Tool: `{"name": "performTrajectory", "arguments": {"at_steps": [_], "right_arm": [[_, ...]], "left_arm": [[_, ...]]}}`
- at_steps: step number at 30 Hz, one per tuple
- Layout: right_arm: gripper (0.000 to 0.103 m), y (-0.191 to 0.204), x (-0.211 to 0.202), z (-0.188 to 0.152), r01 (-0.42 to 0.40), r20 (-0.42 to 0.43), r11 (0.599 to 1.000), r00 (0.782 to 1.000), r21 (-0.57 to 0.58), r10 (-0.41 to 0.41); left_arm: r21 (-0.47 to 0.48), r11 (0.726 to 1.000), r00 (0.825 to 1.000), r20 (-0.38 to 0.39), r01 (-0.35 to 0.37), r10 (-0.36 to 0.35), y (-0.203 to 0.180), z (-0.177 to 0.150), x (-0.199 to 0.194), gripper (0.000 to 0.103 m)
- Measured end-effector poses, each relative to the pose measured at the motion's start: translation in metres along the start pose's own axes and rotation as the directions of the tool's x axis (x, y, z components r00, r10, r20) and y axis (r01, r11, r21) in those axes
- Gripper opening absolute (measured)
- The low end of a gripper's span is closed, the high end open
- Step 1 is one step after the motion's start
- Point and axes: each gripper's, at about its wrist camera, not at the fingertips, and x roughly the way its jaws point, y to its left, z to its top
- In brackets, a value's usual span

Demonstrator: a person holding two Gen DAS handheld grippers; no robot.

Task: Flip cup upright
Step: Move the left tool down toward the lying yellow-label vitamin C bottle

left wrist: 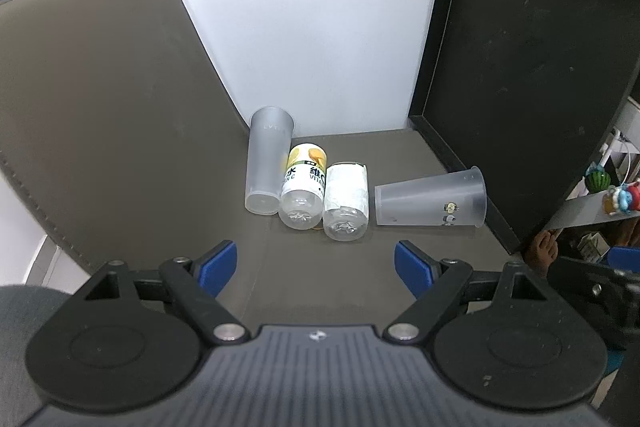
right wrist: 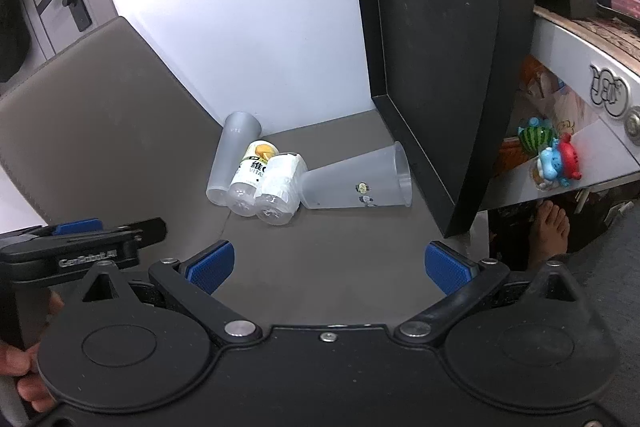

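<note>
A clear plastic cup (left wrist: 432, 201) with small stickers lies on its side on the grey-brown surface (left wrist: 312, 275), mouth to the right; it also shows in the right wrist view (right wrist: 358, 183). A second frosted cup (left wrist: 267, 161) lies on its side at the left, also in the right wrist view (right wrist: 232, 157). My left gripper (left wrist: 315, 267) is open and empty, well short of the cups. My right gripper (right wrist: 327, 265) is open and empty, also short of them. The left gripper's body (right wrist: 80, 239) shows at the left of the right wrist view.
Two plastic bottles lie between the cups: a yellow-labelled one (left wrist: 303, 193) and a white-labelled one (left wrist: 346, 205). A black panel (left wrist: 520, 67) stands at the right, a padded grey backrest (left wrist: 100, 107) at the left, a white wall (left wrist: 312, 7) behind. Toys (right wrist: 548, 155) sit on a shelf.
</note>
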Motion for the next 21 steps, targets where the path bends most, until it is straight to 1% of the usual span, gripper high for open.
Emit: {"name": "performTrajectory", "arguments": {"at_steps": [6, 9, 11, 14, 19, 21], "right_arm": [[0.103, 0.007, 0.008, 0.01, -0.018, -0.012, 1.0, 1.0, 0.003, 0.018], [0.103, 0.008, 0.014, 0.017, -0.009, -0.028, 1.0, 1.0, 0.012, 0.009], [0.103, 0.005, 0.02, 0.022, 0.002, -0.054, 0.999, 0.999, 0.034, 0.0], [0.103, 0.002, 0.027, 0.03, 0.012, -0.062, 0.998, 0.998, 0.064, -0.008], [0.103, -0.005, 0.038, 0.041, 0.021, -0.054, 0.993, 0.998, 0.116, -0.015], [0.103, -0.008, 0.043, 0.043, 0.008, -0.047, 0.988, 0.999, 0.155, -0.001]], "left_arm": [[0.015, 1.0, 1.0, -0.014, -0.01, 0.01, 0.0, 0.017, 0.02, 0.085], [0.011, 1.0, 1.0, -0.029, -0.008, 0.008, 0.0, 0.027, 0.031, 0.085], [-0.006, 1.0, 0.999, -0.042, 0.0, 0.0, 0.001, 0.032, 0.038, 0.085], [-0.002, 1.0, 0.999, -0.046, -0.003, 0.003, 0.0, 0.04, 0.05, 0.085], [-0.004, 1.0, 0.998, -0.068, 0.003, -0.003, 0.001, 0.053, 0.071, 0.085], [-0.012, 1.0, 0.997, -0.077, -0.001, 0.0, 0.003, 0.057, 0.078, 0.084]]}}
